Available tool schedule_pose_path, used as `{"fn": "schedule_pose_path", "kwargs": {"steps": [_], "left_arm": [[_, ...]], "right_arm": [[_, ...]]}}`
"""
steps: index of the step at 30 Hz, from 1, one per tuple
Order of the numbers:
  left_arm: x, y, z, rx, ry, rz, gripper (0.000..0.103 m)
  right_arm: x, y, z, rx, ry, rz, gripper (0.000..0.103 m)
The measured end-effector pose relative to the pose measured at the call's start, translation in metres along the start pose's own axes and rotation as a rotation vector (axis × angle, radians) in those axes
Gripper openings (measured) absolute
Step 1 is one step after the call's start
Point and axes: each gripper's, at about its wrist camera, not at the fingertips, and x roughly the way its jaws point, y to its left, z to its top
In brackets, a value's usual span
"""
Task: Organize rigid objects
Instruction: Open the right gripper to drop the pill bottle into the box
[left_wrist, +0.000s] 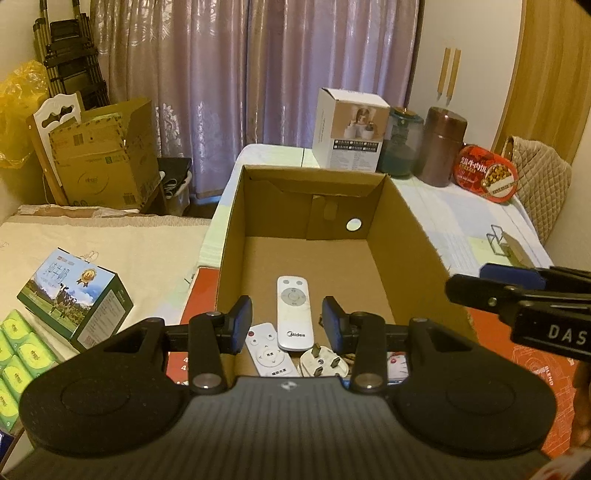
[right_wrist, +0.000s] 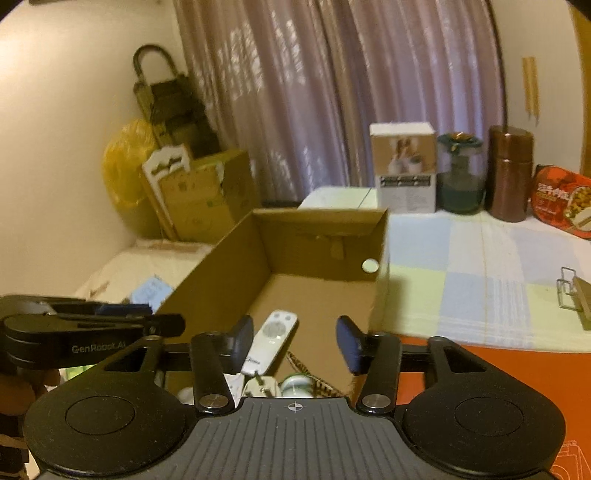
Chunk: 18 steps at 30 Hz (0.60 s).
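An open cardboard box stands on the table. Inside at its near end lie a long white Midea remote, a smaller white remote and a white plug. My left gripper is open and empty, above the box's near end, its jaws either side of the long remote. My right gripper is open and empty over the same near end; the long remote, the plug and a white round object show below it. Each gripper appears at the edge of the other's view.
A white carton, a green jar, a brown canister and a red tin stand at the table's far end. A metal clip lies to the right. A milk carton and green packs lie left.
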Motion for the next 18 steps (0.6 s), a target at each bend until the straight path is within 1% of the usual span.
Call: {"fn": "schedule_pose_path", "kwargs": {"steps": [4,11,18], "left_arm": [[-0.009,-0.007,0.001,0.002,-0.010,-0.009,0.036],[-0.028,-0.023,-0.002,0.003,-0.017,-0.025,0.036],[-0.049,-0.046,-0.007,0.016,-0.029,-0.038,0.036]], "right_arm": [[-0.013,-0.008,-0.001,0.019,0.007,-0.017,0.051],[-0.038,-0.022,-0.012,0.051,0.022,-0.061,0.053],[-0.072,-0.034,-0.017,0.068,0.005,-0.074,0.055]]}}
